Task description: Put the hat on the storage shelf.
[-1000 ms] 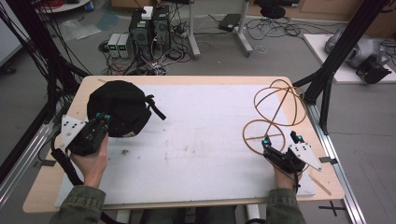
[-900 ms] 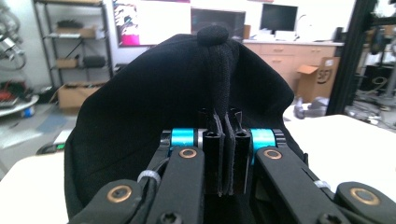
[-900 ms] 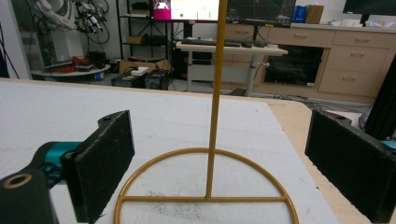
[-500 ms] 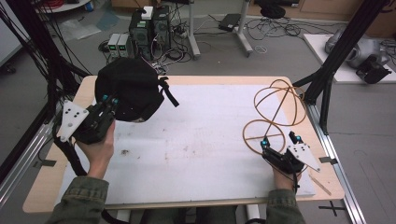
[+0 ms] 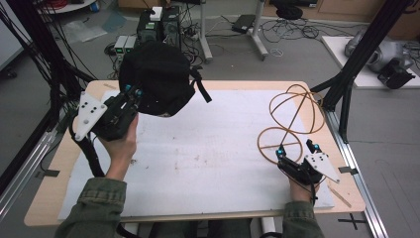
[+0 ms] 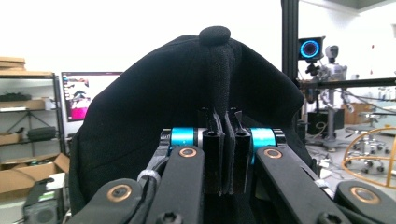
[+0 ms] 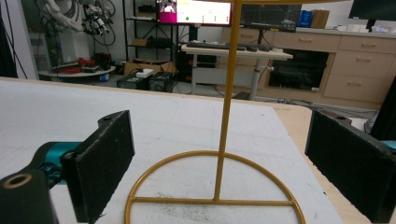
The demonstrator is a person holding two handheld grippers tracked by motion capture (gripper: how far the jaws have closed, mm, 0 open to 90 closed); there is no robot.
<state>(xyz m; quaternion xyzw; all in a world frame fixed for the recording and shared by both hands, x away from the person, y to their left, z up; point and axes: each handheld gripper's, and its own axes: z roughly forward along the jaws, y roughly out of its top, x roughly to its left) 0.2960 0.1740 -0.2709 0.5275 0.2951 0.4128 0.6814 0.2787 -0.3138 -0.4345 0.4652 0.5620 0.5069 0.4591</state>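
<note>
Cap lifted off the table since the earlier frame; right gripper unchanged.

The left gripper [image 5: 132, 91] has risen from the table [image 5: 233, 85] and carries the cap [image 5: 158, 74] in the air above the far left corner. Its jaws are pressed together on a fold of cap fabric below the crown button [image 6: 214, 35]. The right gripper [image 5: 296, 147] rests at the stand [image 5: 292, 116], jaws spread either side of the base ring, not touching it. Judged step: transfer of the cap toward the stand. The next move calls for carrying the cap across and lowering its crown over the stand's wire dome, with the right gripper steadying the base.
</note>
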